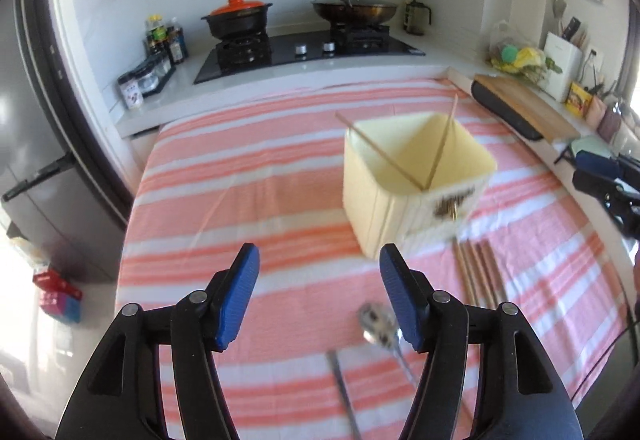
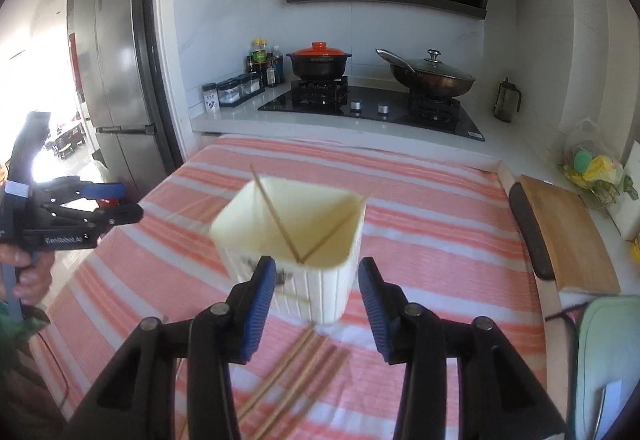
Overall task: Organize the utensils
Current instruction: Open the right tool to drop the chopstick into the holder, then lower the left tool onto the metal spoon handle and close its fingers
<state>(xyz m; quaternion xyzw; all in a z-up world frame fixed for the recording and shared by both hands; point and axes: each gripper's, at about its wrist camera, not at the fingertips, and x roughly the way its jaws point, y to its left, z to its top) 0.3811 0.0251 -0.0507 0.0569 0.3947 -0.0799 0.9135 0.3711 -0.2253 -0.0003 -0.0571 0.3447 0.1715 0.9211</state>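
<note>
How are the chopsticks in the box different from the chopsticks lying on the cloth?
The two chopsticks in the cream box lean up and cross like a V; the chopsticks on the striped cloth lie flat, side by side. The ones in the box are already put away; the ones on the cloth wait in front of it. All look like thin wooden sticks.

- In front of me the holder [image 1: 416, 180] stands on the cloth-covered table [image 1: 248, 176], with two chopsticks [image 1: 404, 164] leaning crossed inside it.
- Nearer to me than the holder, a bundle of chopsticks [image 2: 296, 376] lies flat on the cloth.
- A spoon [image 1: 380, 324] lies left of that bundle (its handle runs toward me).
- Behind the table is the stove [image 2: 372, 108], bearing a pot [image 2: 320, 62] on the left and a wok [image 2: 434, 76] on the right.
- A cutting board [image 2: 568, 236] lies on the counter right of the table.
</note>
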